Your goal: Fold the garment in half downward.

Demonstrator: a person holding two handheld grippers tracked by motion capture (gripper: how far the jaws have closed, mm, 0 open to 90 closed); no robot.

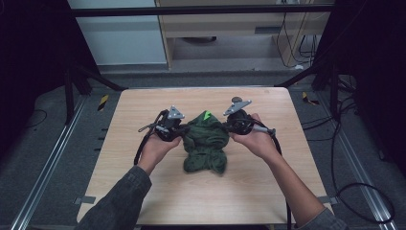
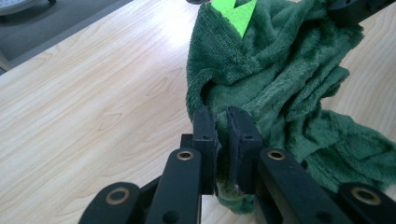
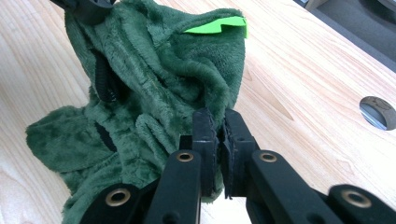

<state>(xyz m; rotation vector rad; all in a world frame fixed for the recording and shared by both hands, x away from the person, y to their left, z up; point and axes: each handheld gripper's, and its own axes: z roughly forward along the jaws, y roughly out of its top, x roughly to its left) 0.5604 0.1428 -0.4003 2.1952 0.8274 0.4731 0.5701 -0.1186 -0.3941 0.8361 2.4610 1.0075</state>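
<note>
Item: dark green plush garment (image 1: 206,146), bright green tag (image 1: 207,115) at far edge. Location: centre of wooden table (image 1: 143,191), bunched, upper part lifted between both tools, lower part resting on tabletop. Left gripper (image 1: 178,130): jaws pressed together, pinching garment's left edge. Right gripper (image 1: 230,125): jaws pressed together, pinching garment's right edge. Round grommet hole (image 3: 379,112) in tabletop, apart from garment.
</note>
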